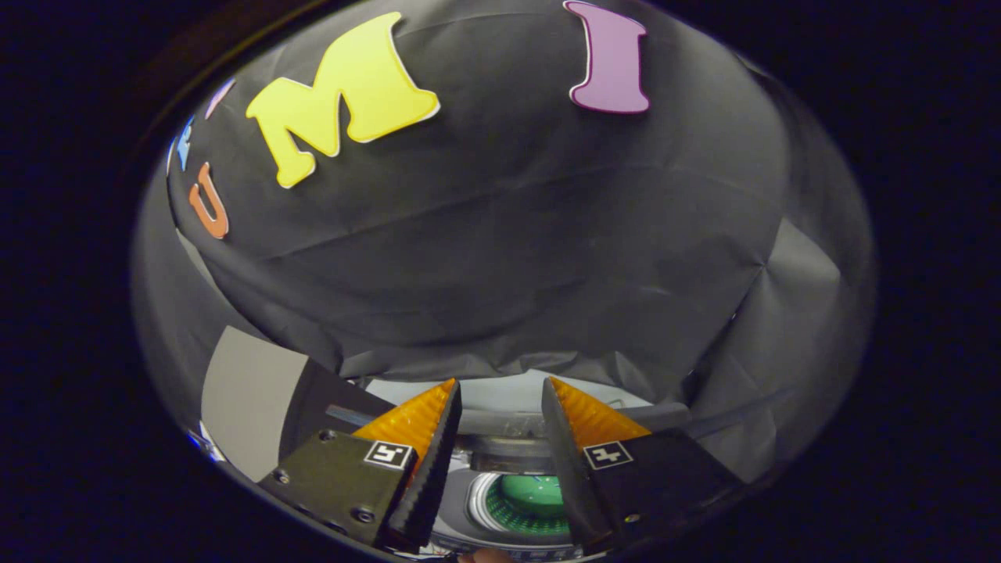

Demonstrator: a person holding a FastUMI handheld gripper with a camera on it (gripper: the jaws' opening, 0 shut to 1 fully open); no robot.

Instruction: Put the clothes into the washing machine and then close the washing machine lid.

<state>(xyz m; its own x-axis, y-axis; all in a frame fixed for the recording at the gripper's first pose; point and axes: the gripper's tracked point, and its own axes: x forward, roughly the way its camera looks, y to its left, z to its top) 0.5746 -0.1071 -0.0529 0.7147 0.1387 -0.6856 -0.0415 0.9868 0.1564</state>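
My gripper [500, 383] is open, with a wide gap between its fingers and nothing held in it. It is raised and points at the black cloth wall. Below and between the fingers lies the top of the washing machine [500, 450], pale with a dark band. Its round drum opening [478, 502] shows in the gap, and the inside [536, 500] looks green with a dotted pattern. I cannot tell whether that green is cloth or the drum wall. Left of the fingers a flat grey panel with a dark part [252, 399] stands tilted up, probably the machine's open lid.
The black cloth wall [500, 234] rises close behind the machine and hangs in folds down to its back edge. Grey cloth [790, 313] covers the right side of the booth.
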